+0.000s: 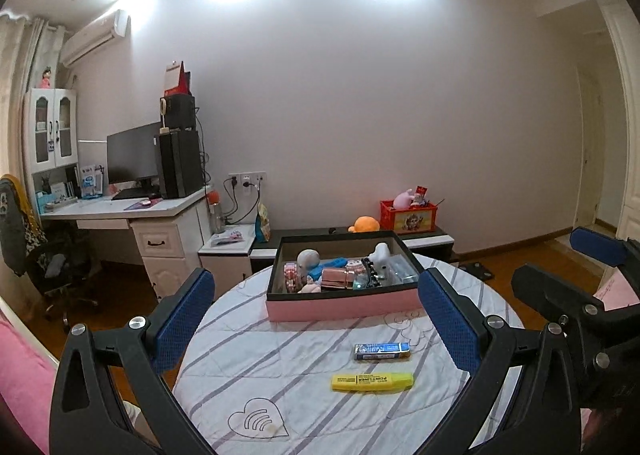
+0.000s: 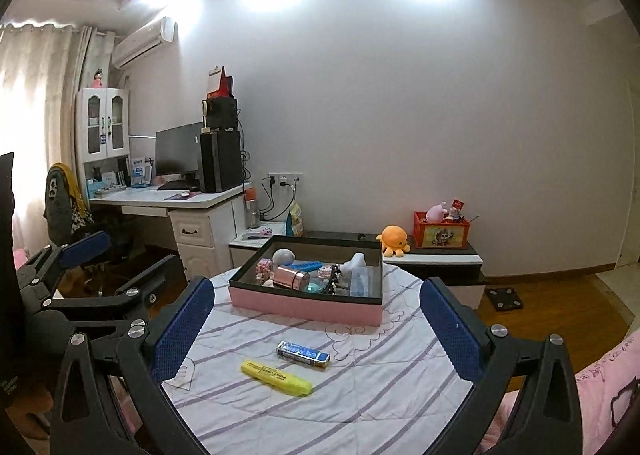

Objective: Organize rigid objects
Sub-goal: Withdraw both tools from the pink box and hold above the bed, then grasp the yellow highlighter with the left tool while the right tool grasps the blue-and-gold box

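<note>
Hovering left tongs [image 1: 316, 319] apart | right tongs [image 2: 318, 325] apart | highlighter [image 1: 372, 381], eraser [image 1: 382, 351] between box [image 1: 344, 305] and table edge [image 1: 192, 355]

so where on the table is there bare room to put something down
The striped table cloth is bare to the left of the yellow highlighter and the blue pack, and in the strip between the pack and the pink box. The box itself is crowded with small things. Both sets of fingers are spread wide with nothing between them.
</note>
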The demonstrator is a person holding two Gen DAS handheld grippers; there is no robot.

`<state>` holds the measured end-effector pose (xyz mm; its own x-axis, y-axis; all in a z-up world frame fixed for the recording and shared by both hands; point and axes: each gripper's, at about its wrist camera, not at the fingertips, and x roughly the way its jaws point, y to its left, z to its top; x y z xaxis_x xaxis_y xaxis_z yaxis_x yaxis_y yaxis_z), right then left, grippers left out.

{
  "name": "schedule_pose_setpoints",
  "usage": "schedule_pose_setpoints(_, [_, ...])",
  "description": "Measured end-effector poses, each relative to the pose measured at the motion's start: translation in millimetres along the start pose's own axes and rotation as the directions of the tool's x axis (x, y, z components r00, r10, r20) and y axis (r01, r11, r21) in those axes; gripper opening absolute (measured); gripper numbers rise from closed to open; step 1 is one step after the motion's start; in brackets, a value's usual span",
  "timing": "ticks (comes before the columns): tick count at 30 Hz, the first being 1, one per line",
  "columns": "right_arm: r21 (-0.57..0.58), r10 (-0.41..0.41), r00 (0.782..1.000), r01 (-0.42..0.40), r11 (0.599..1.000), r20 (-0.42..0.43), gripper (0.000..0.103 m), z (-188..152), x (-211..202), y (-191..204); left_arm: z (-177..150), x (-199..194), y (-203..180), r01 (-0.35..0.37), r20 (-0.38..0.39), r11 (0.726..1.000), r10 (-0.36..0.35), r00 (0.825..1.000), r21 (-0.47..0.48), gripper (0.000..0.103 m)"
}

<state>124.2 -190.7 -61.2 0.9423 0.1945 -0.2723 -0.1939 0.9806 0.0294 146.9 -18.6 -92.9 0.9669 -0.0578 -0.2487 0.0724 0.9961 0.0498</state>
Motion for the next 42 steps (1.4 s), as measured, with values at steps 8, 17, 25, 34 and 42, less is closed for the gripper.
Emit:
schedule_pose_setpoints(8, [0.014,-0.007,0.999,0.007,1.000,-0.039,0.103,-12.6,10.0,-8.6,-7.6,16.4,-7.1,-0.010,-0.043,1.000,0.010,0.999,0.015,0.103])
schedule_pose_setpoints(17, [0.030,-0.059,0.987,0.064,0.998,-0.147,0.103,-39.1,41.9,-35.7,-49.3,75.2,-28.7,0.157,-0.277,0.983,-0.125,0.953,0.097,0.103])
schedule_pose_setpoints(25, [0.111,-0.056,0.952,0.093,0.989,-0.301,0.103,-76.0,80.3,-80.7,-106.2,131.8,-55.7,0.269,-0.490,0.948,-0.157,0.857,0.167,0.103])
schedule_pose_setpoints(34, [0.133,-0.027,0.924,0.084,0.988,-0.382,0.103,-94.6,108.4,-93.4,-127.0,174.2,-51.7,0.297,-0.575,0.931,-0.127,0.808,0.211,0.103])
schedule_pose_setpoints(42, [0.120,-0.012,0.901,0.071,0.990,-0.434,0.103,-102.9,129.3,-89.6,-124.1,191.5,-54.9,0.366,-0.603,0.925,-0.236,0.762,0.101,0.071])
